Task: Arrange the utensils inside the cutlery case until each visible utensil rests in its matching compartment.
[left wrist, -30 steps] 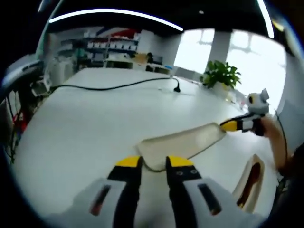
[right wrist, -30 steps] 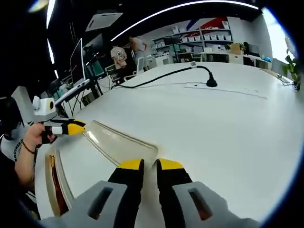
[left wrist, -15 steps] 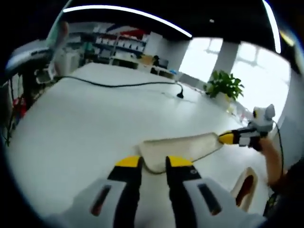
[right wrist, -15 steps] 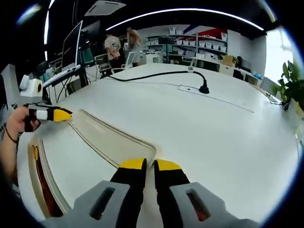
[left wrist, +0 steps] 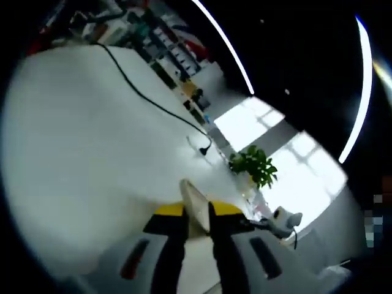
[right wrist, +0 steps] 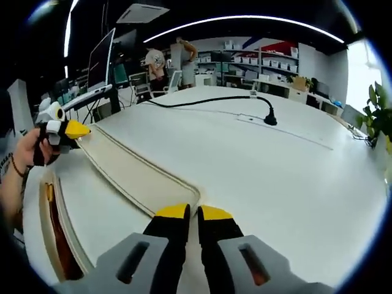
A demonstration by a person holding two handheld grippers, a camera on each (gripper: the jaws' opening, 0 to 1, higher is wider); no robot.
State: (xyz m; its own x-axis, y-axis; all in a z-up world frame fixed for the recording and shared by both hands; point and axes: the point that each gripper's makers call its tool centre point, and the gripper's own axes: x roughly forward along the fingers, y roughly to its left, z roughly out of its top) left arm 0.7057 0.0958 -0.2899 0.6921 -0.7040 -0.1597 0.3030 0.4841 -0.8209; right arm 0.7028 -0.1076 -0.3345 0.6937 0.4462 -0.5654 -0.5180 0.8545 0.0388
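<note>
The cutlery case base (right wrist: 58, 239), utensils inside, lies at the counter (right wrist: 257, 159) edge; its lid (right wrist: 131, 174) is pinched at opposite ends by the closed left tongs (left wrist: 195, 214) and right tongs (right wrist: 188, 212). If tilted unevenly, the lid could slip free. No writing can be read.

The left gripper (left wrist: 195, 215) rises from 6 o'clock in its own view, rolled hard, yellow-tipped jaws nearly closed. The right gripper (right wrist: 188, 212) rises from 6 o'clock in its view, jaws nearly together. In the right gripper view, a hand (right wrist: 26, 160) at 9 o'clock holds the left gripper.
</note>
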